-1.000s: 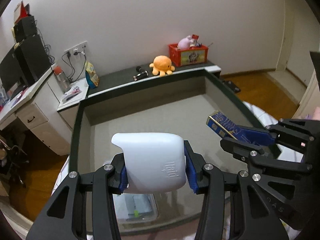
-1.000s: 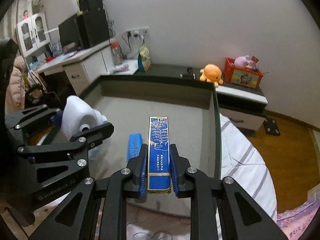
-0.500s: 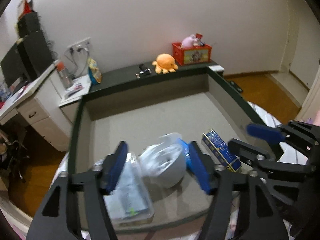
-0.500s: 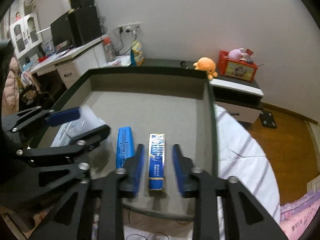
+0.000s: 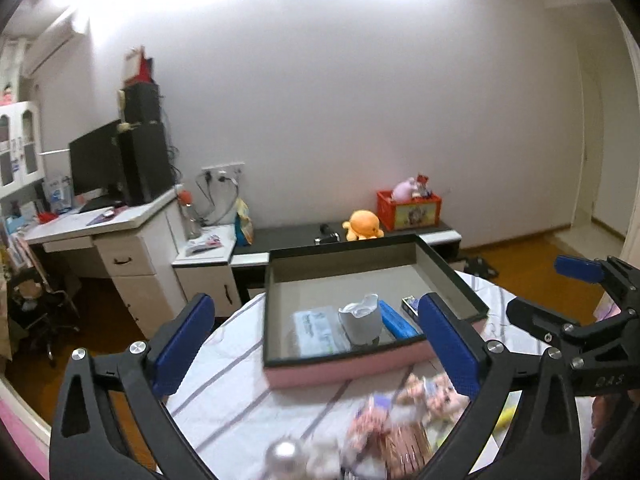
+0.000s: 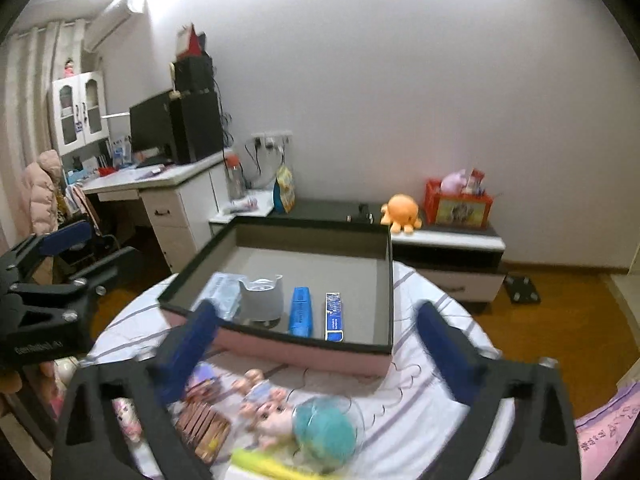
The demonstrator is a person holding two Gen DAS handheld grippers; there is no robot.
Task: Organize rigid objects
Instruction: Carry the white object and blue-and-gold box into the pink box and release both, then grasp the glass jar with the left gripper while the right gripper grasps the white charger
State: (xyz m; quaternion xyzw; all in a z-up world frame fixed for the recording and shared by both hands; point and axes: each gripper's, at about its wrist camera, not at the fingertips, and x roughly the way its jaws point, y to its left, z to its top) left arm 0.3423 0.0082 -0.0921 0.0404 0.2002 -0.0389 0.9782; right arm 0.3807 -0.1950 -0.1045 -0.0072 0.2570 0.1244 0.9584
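Blue-padded, my left gripper [image 5: 316,350] and right gripper [image 6: 316,354] are both opening wide, empty; the white container [image 6: 262,300] and boxes [image 6: 335,316] sit in the tray [image 6: 280,346].

Released white container [image 5: 360,319] and blue box [image 6: 334,317] into the tray [image 6: 280,342]; jaws opening, empty, both grippers [image 5: 316,342] [image 6: 316,354] drawn back.

Tray [image 6: 304,350]: shallow, pink outside, dark rim.
Front edge, left to right: clear packet [image 6: 222,294], white container [image 6: 262,300], blue box [image 6: 301,312], dark-blue carton [image 6: 335,317].
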